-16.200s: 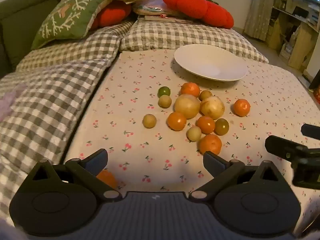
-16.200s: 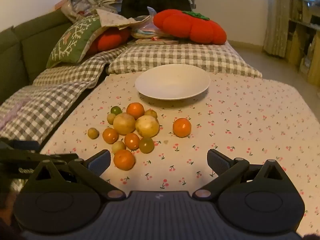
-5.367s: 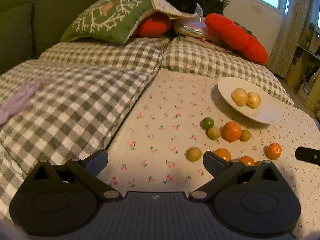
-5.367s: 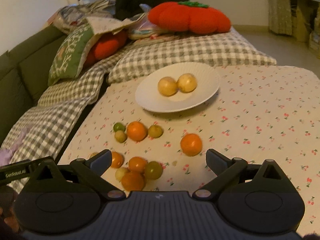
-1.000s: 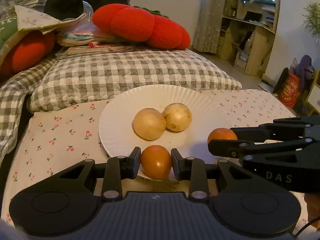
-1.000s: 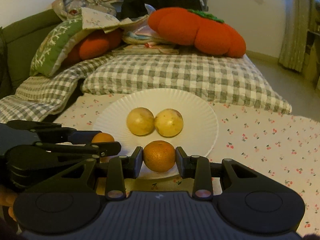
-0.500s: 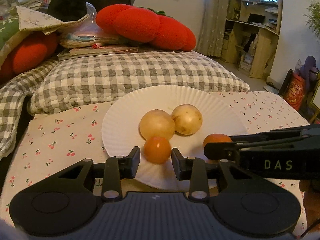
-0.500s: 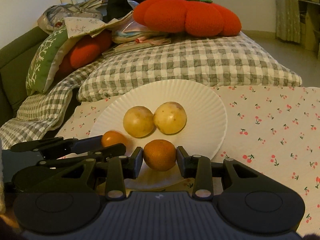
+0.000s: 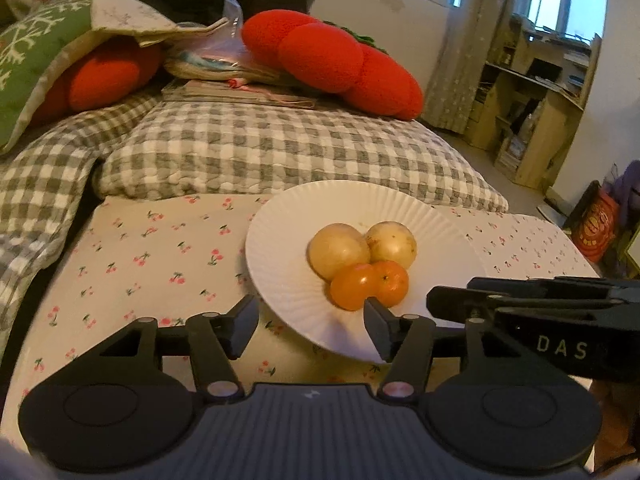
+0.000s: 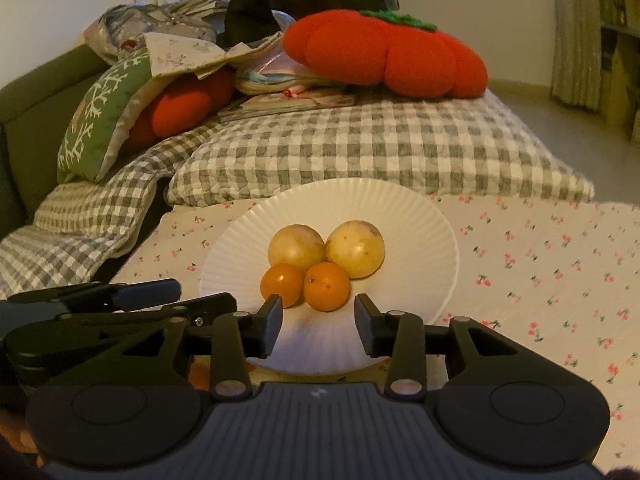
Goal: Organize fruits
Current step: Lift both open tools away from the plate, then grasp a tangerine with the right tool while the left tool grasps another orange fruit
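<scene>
**White ridged plate holds four round fruits**

White and finely fluted at its rim, the round plate sits on a matte cotton cloth printed with small red cherries. Four fruits rest on it, clustered and touching. Two are pale yellow, larger, smooth-skinned with faint brown specks: the left yellow fruit and the right yellow fruit sit side by side on the far side of the cluster. Two are small, glossy and orange: the left orange fruit and the right orange fruit, on the near side, against the yellow pair.

Both tools are black plastic with flat rectangular pads. The right gripper has just been opening; its jaws stand apart just near of the right orange fruit, pads clear of it and nothing between them. The left gripper has likewise just been opening; its jaws stand wider apart, over the plate's near left edge, and hold nothing.

Beyond the plate lies a puffy quilted pillow in grey-and-white check. On it rests one plush red pumpkin cushion with a green stalk. A second red cushion lies further left, under a green embroidered cushion.
</scene>
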